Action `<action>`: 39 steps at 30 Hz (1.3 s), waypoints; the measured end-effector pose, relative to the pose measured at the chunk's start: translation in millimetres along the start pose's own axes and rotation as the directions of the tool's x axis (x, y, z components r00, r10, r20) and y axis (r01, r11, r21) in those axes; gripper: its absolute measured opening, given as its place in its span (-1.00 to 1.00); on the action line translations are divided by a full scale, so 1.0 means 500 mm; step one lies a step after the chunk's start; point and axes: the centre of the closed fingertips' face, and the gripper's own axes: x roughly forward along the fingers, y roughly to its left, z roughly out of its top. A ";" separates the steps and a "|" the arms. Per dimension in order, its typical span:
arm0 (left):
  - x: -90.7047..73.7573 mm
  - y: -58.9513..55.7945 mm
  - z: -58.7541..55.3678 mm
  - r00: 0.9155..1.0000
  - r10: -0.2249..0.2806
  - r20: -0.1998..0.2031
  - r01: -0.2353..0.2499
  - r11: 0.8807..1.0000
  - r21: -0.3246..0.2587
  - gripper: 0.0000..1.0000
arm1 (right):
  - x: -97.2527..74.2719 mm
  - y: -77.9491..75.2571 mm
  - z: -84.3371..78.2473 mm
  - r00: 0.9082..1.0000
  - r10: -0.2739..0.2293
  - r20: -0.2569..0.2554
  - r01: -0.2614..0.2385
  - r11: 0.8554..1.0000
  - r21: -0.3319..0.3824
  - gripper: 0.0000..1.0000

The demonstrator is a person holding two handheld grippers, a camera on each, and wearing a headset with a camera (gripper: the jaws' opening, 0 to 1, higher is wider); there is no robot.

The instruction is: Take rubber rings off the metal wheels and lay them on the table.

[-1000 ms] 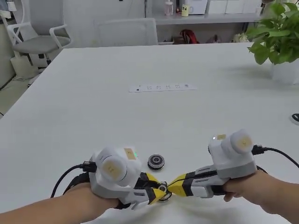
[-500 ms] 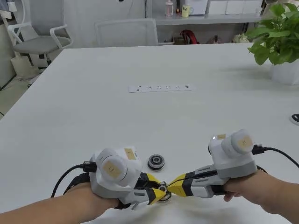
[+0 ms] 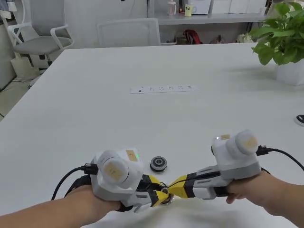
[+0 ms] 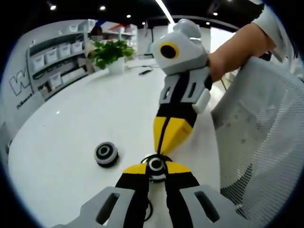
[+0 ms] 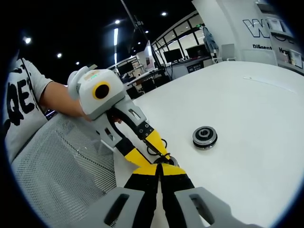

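A small metal wheel [image 4: 156, 164] with a black rubber ring is pinched between the yellow tips of my left gripper [image 4: 156, 168], just above the table's near edge. My right gripper [image 4: 163, 147] comes in from the opposite side, its jaws shut on the ring at the wheel's rim [image 5: 170, 161]. In the head view the left gripper [image 3: 160, 195] and right gripper [image 3: 169, 188] meet tip to tip, and the held wheel is mostly hidden there. A second wheel [image 3: 158, 164] with its ring on lies flat on the table [image 3: 142, 118] just beyond the tips.
A white power strip [image 3: 164, 89] lies mid-table. A potted plant [image 3: 284, 45] stands at the far right. A small black object [image 3: 300, 118] sits at the right edge. Chairs stand behind the table, and a mesh chair [image 4: 256, 137] is at the near edge.
The two grippers' meeting point has shifted a touch to the left and lower. The loose wheel on the table has not moved.
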 end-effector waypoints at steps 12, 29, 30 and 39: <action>0.000 -0.001 0.001 1.000 -0.008 0.006 0.008 1.000 -0.012 -0.74 | -0.004 -0.019 -0.009 0.999 -0.033 -0.006 0.033 0.999 0.022 -1.00; -0.010 -0.006 0.015 0.999 -0.039 0.015 0.039 0.999 0.005 -0.62 | -0.004 -0.023 -0.004 0.999 -0.031 0.009 0.030 0.999 0.039 -1.00; -0.012 -0.007 0.016 0.999 -0.042 0.016 0.042 0.999 0.006 -0.60 | -0.004 -0.023 -0.004 0.999 -0.030 0.010 0.030 0.999 0.040 -1.00; -0.039 -0.014 0.040 0.997 -0.058 0.058 0.059 0.998 -0.015 -0.42 | -0.009 -0.019 0.000 0.999 -0.023 0.022 0.021 0.998 0.056 -1.00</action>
